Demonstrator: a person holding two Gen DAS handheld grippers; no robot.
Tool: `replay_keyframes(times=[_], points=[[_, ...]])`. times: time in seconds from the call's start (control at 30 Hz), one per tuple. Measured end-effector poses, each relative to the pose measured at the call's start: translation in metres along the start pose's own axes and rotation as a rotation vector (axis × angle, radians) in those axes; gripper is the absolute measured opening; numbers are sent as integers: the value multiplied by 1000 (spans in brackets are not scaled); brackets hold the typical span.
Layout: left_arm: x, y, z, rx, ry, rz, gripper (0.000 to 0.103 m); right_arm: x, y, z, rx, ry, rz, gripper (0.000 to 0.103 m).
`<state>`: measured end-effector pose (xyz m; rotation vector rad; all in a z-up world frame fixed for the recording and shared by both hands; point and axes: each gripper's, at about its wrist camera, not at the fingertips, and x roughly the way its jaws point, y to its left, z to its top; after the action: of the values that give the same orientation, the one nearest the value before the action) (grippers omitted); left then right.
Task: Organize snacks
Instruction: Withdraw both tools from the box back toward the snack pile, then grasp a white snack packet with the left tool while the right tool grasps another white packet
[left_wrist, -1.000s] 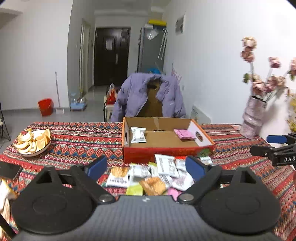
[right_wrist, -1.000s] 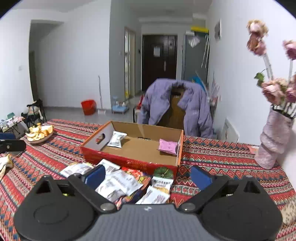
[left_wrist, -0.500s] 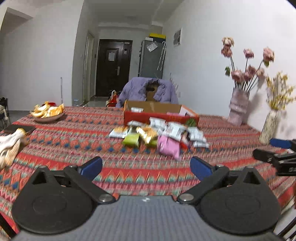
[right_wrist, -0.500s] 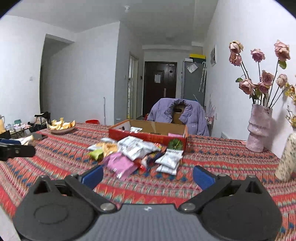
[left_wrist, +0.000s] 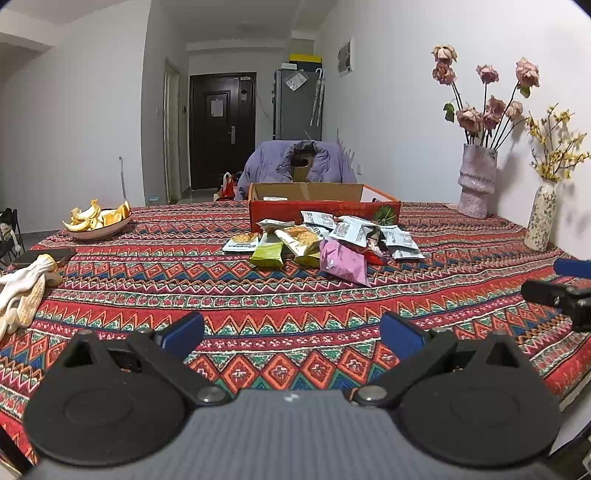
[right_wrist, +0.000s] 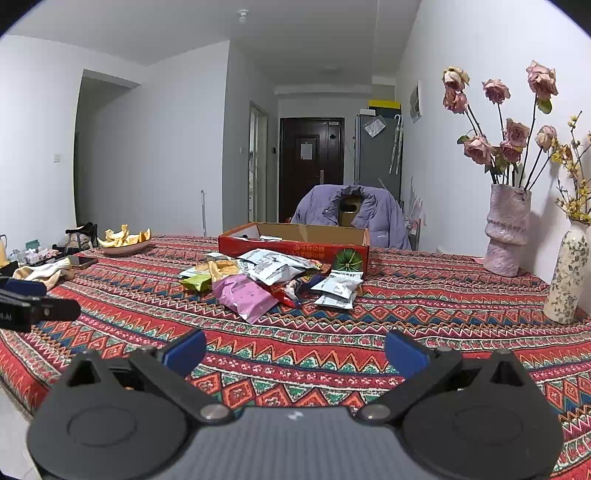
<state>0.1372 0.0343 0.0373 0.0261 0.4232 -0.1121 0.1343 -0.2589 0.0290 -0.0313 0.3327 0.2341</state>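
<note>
Left gripper (left_wrist: 291, 334): fingers spread wide, nothing between them, held low over the near part of the tabletop (left_wrist: 258, 314), which is covered by a red patterned cloth. Its jaws have just been opening. Right gripper (right_wrist: 294, 349): fingers likewise wide apart and empty, over bare cloth. Each gripper shows at the edge of the other's view, side by side and apart.

Snack packets (left_wrist: 321, 240): a loose heap lies on the cloth near the middle of the tabletop, well ahead of both grippers and untouched. The pink packet (right_wrist: 245, 297) lies nearest, at the front of the heap. A green packet (left_wrist: 267, 253) sits to its left, with yellow-orange packets (left_wrist: 301, 238) overlapping behind it. White printed packets (right_wrist: 338, 288) lie on the right side and across the back of the heap.

Cardboard box (left_wrist: 325, 206): open-topped, red outer wall, just behind the heap; the rearmost packets lie close against its front wall. Something pale shows over its rim; contents cannot be told from this low angle.

Other items: a plate of orange peel (left_wrist: 98, 221) at the far left of the tabletop; white knitted gloves (left_wrist: 22, 291) and a dark phone (left_wrist: 42, 256) at the left edge; two vases (right_wrist: 506, 236) with flowers along the right wall side. A chair draped with a lilac jacket (left_wrist: 295, 164) stands behind the box.
</note>
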Motion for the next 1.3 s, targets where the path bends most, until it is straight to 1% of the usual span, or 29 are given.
replay_keyframes(times=[0.2,0.4,0.5,0.57,0.73,0.87,0.93,1.0,1.03,1.1,1.13,1.2,1.23,1.3], points=[[26,5,8,-9,42,6,103,24,-4,6,-3,35,-9,103],[70,10,34,16,75,20,103,65,-18,23,38,84,-25,103],[103,14,54,16,94,31,103,93,-30,37,61,124,-30,103],[127,18,67,15,102,52,103,115,-38,46,70,152,-41,103],[185,24,96,33,94,33,103,170,-59,66,129,201,-50,102],[241,26,114,67,115,33,103,222,-68,74,141,244,-55,99],[268,28,119,70,141,32,103,250,-70,75,137,266,-82,92],[292,32,122,61,174,11,98,276,-72,72,148,290,-99,88],[303,34,123,53,193,-2,97,286,-72,71,160,294,-100,85],[320,35,124,48,218,-17,87,304,-71,68,173,305,-102,80],[329,36,125,49,229,-21,84,311,-70,67,176,309,-102,79],[342,38,126,44,251,-25,72,324,-69,66,179,313,-103,78],[349,40,126,39,269,-33,68,328,-67,65,178,313,-103,78],[359,42,125,22,302,-60,54,335,-65,64,174,316,-109,74]])
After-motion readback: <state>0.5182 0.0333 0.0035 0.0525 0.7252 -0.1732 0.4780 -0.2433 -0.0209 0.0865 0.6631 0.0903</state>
